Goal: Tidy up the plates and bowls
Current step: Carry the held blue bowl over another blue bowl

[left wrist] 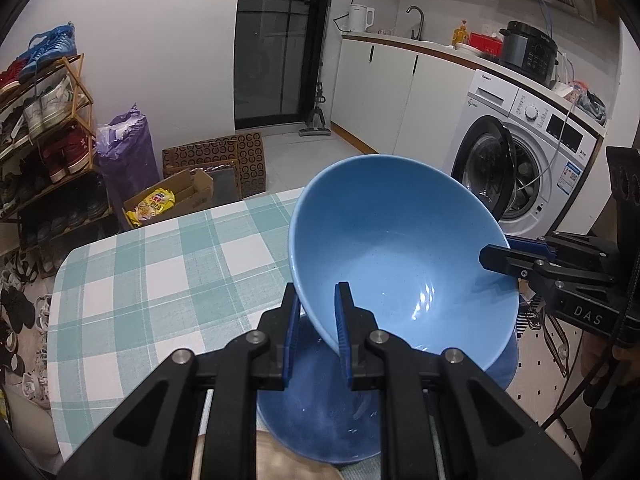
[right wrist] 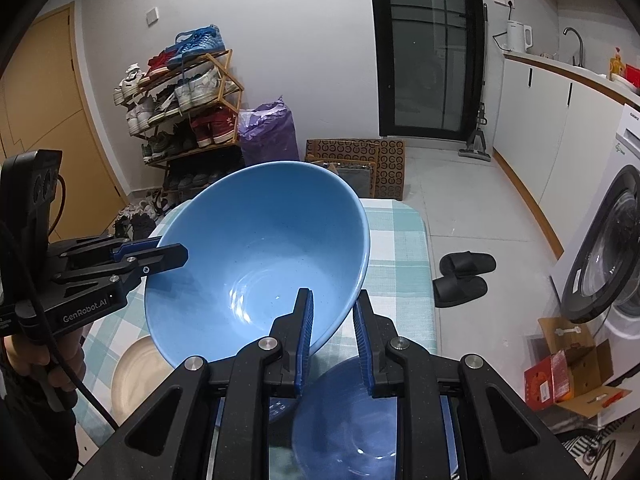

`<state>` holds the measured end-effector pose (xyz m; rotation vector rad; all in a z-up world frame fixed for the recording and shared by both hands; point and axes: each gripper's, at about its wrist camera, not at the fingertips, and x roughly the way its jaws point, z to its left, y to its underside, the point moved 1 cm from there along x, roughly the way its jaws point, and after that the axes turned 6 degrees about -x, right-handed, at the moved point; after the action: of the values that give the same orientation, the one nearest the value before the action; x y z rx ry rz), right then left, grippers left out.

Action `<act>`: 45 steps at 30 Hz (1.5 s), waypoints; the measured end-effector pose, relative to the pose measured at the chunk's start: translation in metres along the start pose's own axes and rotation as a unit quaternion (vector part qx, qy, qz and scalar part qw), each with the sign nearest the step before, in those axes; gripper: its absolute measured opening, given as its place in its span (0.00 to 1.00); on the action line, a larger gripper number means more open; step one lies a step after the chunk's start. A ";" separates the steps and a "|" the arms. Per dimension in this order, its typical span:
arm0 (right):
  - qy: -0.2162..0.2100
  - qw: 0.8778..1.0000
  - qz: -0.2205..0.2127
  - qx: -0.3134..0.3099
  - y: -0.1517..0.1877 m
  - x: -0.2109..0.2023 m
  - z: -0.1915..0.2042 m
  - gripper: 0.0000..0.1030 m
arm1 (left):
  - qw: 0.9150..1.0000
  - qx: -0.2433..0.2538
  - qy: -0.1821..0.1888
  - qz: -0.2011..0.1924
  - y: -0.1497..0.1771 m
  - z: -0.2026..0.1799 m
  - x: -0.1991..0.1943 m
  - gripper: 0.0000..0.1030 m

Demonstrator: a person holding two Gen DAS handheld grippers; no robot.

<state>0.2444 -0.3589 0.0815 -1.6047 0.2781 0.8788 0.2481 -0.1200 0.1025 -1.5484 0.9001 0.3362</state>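
Black left claw (left wrist: 316,320) and right claw (right wrist: 332,328), blue pads (silver screws), white lettering.

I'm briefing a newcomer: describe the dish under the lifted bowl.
Start at the checked tablecloth. Near its front edge, under the light blue bowl that both tongs hold up, lies a dark blue plate. It is flatter and darker than the bowl, unlike the cream plate beside it.

Each camera sits just behind its own gripper, angled down and very close to the bowl (left wrist: 400,256). The left view faces the washer (left wrist: 516,168); the right faces the shoe rack (right wrist: 184,104). Both share the bowl, the tabletop (left wrist: 160,264) and the far dark door (right wrist: 430,48).
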 end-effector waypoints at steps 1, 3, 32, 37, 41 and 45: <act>-0.003 1.000 0.000 -0.003 0.001 -0.001 0.002 0.20 | 1.000 -0.001 -0.001 0.000 0.002 0.001 -0.002 0.15; -0.006 1.000 0.001 -0.005 0.002 -0.001 0.007 0.20 | 1.000 -0.003 -0.004 0.000 0.005 0.003 -0.005 0.15; -0.033 0.998 0.053 -0.015 0.045 0.039 0.048 0.20 | 0.999 -0.037 -0.019 0.034 0.059 0.034 0.005 0.15; -0.033 0.997 0.061 -0.014 0.045 0.048 0.048 0.20 | 0.998 -0.037 -0.023 0.040 0.062 0.035 0.009 0.15; -0.033 0.997 0.068 -0.015 0.048 0.053 0.049 0.20 | 0.998 -0.039 -0.025 0.045 0.065 0.037 0.014 0.15; -0.034 0.997 0.075 -0.014 0.050 0.060 0.048 0.20 | 0.997 -0.040 -0.028 0.051 0.070 0.039 0.019 0.15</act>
<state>0.2359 -0.3092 0.0053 -1.5914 0.3438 1.0542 0.2227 -0.0867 0.0321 -1.5611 0.9333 0.4922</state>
